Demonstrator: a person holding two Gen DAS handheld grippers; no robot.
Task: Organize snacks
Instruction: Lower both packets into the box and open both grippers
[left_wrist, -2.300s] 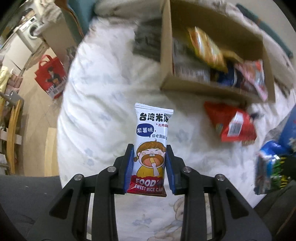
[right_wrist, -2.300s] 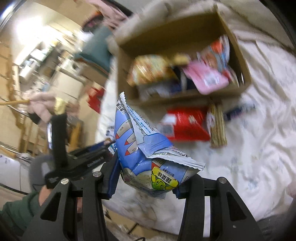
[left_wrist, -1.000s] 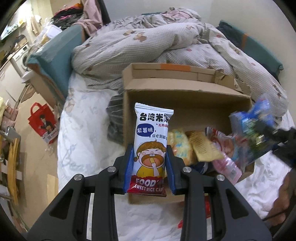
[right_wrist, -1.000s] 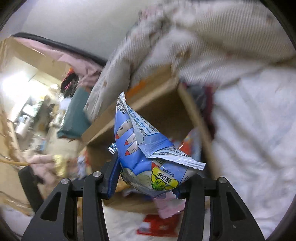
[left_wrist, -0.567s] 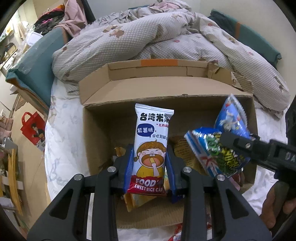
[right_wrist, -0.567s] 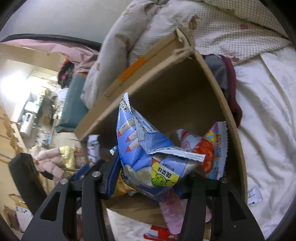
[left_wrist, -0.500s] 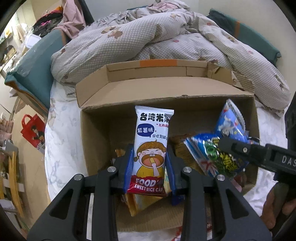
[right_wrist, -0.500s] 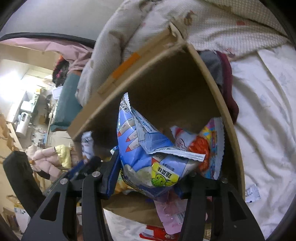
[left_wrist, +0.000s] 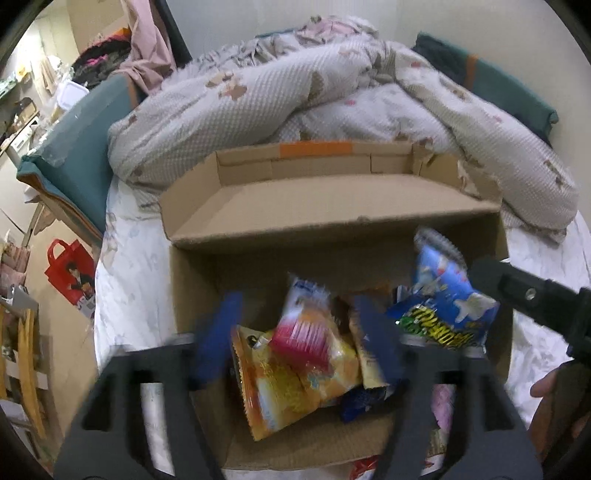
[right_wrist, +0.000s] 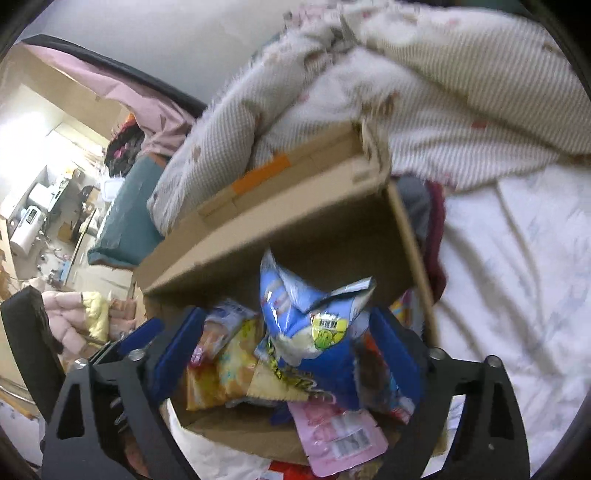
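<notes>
Left wrist view: the left gripper (left_wrist: 299, 343) has just been opening; its jaws stand wide, and the rice cake packet (left_wrist: 304, 325) held half a second ago now lies loose in the cardboard box (left_wrist: 332, 218). The right gripper (right_wrist: 288, 350) has likewise spread, its blue snack bag (right_wrist: 306, 325) dropped free between the pads onto the far-right pile.

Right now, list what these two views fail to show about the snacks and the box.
- Rice cake packet, left wrist view: motion blur hides its print and whether it has landed.
- Cardboard box floor, both views: covered by the snack pile.
- Pink packet, right wrist view: lower end behind the right gripper.
- Red packet, left wrist view: cut off by the bottom edge.
</notes>
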